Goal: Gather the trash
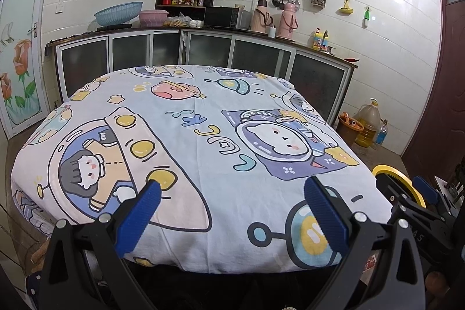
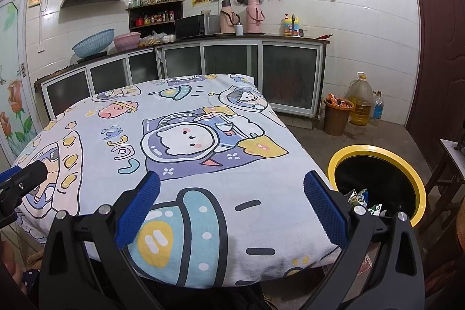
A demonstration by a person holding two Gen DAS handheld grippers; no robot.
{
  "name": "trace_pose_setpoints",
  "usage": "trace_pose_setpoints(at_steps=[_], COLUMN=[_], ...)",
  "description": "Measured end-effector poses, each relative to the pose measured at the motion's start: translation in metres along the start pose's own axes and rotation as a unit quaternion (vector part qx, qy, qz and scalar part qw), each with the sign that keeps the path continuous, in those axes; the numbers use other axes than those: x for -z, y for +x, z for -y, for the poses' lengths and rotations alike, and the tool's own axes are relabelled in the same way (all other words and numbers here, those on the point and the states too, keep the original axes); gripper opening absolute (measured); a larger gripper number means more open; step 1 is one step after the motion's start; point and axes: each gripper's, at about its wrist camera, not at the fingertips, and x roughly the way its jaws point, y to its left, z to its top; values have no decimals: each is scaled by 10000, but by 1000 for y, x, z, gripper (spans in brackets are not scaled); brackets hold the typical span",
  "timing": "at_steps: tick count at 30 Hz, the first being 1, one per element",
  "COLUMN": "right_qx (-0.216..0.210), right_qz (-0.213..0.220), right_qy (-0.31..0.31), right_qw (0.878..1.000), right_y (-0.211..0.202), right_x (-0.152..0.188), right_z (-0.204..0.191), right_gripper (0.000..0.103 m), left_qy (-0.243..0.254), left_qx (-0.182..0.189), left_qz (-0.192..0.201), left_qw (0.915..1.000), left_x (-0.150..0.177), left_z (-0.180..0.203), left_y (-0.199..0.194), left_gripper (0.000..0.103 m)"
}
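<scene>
Where the cloth (image 1: 203, 153) drapes over the table's near edge, bare all the way across. Beside its right edge on the floor, a yellow-rimmed bin (image 2: 377, 148), wrappers (image 2: 360, 198) inside, seen only from the right wrist. Farther off by the cabinets, a brown bucket (image 2: 337, 118) with scraps. Left gripper (image 1: 232, 185) and right gripper (image 2: 232, 179) above the near edge, jaws apart, holding nothing.
</scene>
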Motion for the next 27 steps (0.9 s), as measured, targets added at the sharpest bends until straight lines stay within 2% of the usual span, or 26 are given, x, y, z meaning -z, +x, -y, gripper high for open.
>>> trace_pose_setpoints(at_steps=[27], right_qx=[-11], right_qz=[-2], right_qy=[7], right_qw=[10000], right_y=[0], right_x=[-1], right_z=[2], right_gripper=[95], left_qy=[-7], left_qx=[123], left_qz=[-132], left_qw=[9998], left_x=[1], left_z=[-3], left_y=[7], left_gripper=[95])
